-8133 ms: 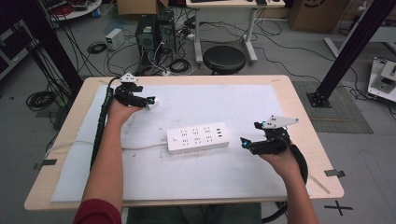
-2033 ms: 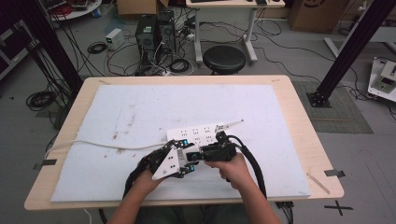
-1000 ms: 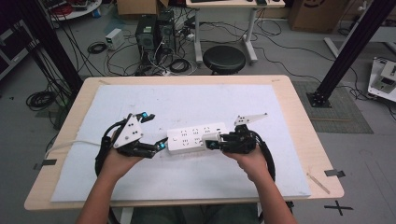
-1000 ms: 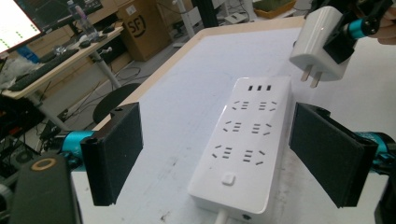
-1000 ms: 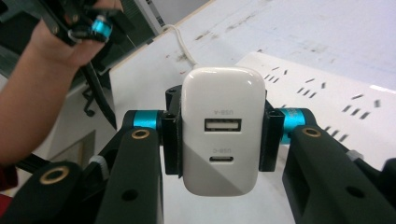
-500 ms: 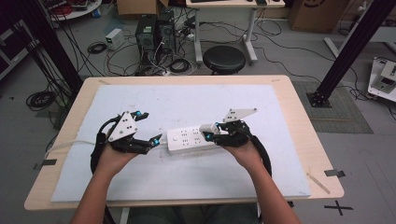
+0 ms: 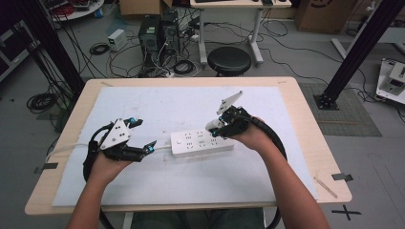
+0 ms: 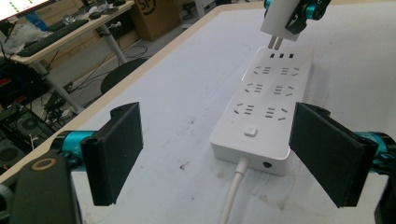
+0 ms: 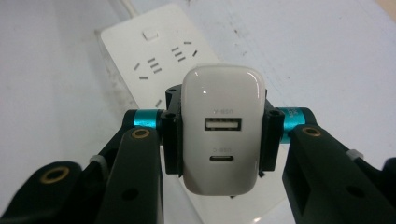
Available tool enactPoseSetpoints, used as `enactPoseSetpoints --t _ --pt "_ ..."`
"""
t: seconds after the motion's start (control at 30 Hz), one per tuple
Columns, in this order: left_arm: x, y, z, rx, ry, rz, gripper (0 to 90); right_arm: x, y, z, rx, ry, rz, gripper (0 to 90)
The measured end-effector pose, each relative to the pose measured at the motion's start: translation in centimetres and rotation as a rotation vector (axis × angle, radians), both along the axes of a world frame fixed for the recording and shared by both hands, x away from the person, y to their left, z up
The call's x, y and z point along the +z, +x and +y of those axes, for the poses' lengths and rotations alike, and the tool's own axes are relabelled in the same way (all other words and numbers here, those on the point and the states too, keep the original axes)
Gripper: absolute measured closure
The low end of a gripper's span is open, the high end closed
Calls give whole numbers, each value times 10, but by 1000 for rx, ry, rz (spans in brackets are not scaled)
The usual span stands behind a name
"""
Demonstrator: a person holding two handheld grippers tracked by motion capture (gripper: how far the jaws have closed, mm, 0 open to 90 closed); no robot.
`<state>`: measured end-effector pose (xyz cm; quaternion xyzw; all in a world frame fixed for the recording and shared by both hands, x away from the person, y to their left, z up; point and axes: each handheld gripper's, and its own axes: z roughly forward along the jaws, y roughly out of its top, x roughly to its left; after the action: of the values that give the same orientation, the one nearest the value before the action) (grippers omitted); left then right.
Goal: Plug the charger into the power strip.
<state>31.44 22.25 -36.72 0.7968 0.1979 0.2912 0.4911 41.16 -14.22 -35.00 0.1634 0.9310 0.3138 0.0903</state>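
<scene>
Two prongs on the USB charger (image 9: 222, 135) are hovering just above the far-end socket of the power strip (image 7: 201, 142); if I'm tilting, they'll miss the slots and shove the strip across the bench (image 7: 305, 143). Right gripper (image 7: 217, 128) is clamping the charger. Left gripper (image 8: 224, 154) is gaping wide, straddling the strip's switch end without touching.

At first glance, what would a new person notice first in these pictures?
The white charger, clamped in the right gripper, catches the eye: its two prongs hang just above the far end of the white power strip at mid-table. Then comes the left gripper, open, its fingers standing either side of the strip's cable end without touching.
</scene>
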Motion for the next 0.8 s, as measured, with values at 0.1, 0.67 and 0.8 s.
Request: enactPoseSetpoints --t 0.1,0.67,0.8 --pt "-2 0 2 3 -1 4 175 3 11 5 61 -73 10 632" --pt "-16 4 21 25 -16 27 175 -7 41 23 293 -321 45 631" --pt "-18 4 22 23 -23 33 176 -6 46 26 305 -332 48 631"
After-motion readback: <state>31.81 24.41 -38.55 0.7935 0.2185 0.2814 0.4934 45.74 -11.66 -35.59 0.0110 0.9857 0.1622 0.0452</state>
